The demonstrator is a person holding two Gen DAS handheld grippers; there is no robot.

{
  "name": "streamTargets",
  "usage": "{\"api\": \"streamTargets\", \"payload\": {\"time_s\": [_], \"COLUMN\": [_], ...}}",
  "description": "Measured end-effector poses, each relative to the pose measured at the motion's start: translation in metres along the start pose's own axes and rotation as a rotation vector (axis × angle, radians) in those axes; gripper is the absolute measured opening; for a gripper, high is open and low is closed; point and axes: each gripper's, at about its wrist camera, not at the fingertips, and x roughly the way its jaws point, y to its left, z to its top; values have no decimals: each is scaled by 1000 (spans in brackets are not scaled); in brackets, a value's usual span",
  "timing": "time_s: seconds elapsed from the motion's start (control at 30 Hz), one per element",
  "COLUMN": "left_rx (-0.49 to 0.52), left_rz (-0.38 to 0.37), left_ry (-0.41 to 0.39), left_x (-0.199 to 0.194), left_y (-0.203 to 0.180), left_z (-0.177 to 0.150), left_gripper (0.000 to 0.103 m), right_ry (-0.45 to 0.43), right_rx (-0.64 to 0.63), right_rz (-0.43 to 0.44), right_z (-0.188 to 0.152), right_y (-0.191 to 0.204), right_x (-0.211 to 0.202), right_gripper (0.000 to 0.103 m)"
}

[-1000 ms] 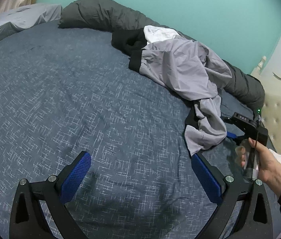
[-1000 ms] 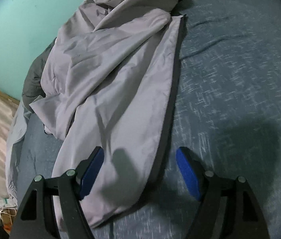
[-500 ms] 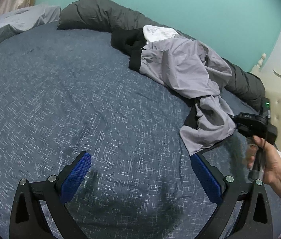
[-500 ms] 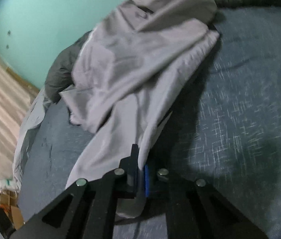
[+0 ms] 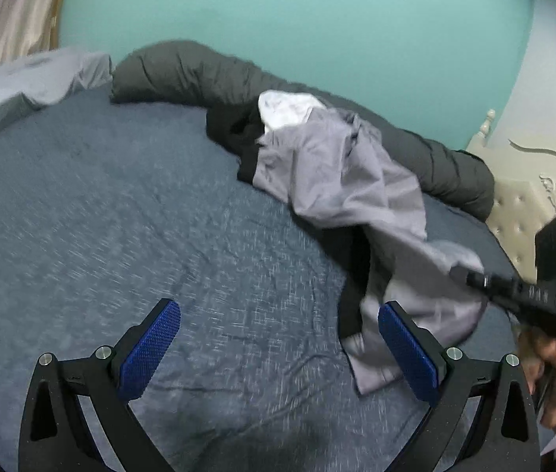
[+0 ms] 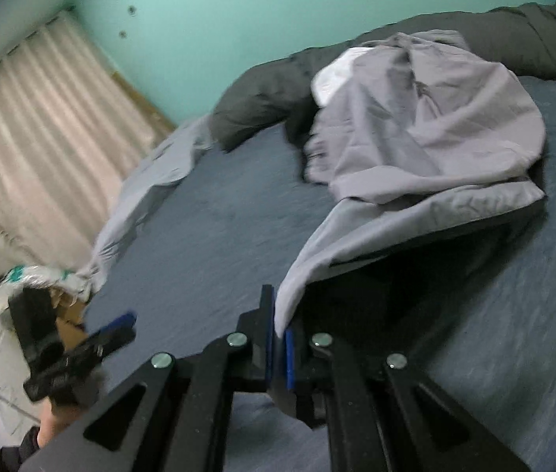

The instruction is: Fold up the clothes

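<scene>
The grey garment [image 6: 427,133] lies crumpled on the blue bed [image 6: 218,236], just in front of a dark rolled duvet [image 5: 183,70], one corner lifted off the bedding. The right hand-held gripper [image 6: 279,338] has its jaws pinched fully together on that corner's edge. Only a thin strip of cloth sits between the pads, so I judge it could slip out if the bulk drags or snags on the black clothing [image 5: 234,129] and white item [image 5: 285,106] bunched under it. The left hand-held gripper [image 5: 278,350] hangs wide apart and empty above the bedding, so nothing backs up the hold. No brand, label or writing is readable; motion blur smears the small details.
</scene>
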Motion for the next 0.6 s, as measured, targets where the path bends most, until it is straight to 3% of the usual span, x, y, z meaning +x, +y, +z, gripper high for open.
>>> {"api": "streamTargets", "payload": {"time_s": [0.23,0.47,0.6], "left_rx": [15,31,56], "left_rz": [24,3,-13], "left_ry": [-66,-99,-101], "left_x": [-91,-143,-158], "left_y": [8,5,1], "left_z": [5,-2,-6], "left_gripper": [103,103,103], "right_ry": [33,120,123], "right_rx": [-15,-49,-17], "right_rz": [60,102,36], "right_z": [-65,-121,-133], "right_y": [65,115,123], "right_x": [-35,-23,-16], "right_gripper": [4,4,8]}}
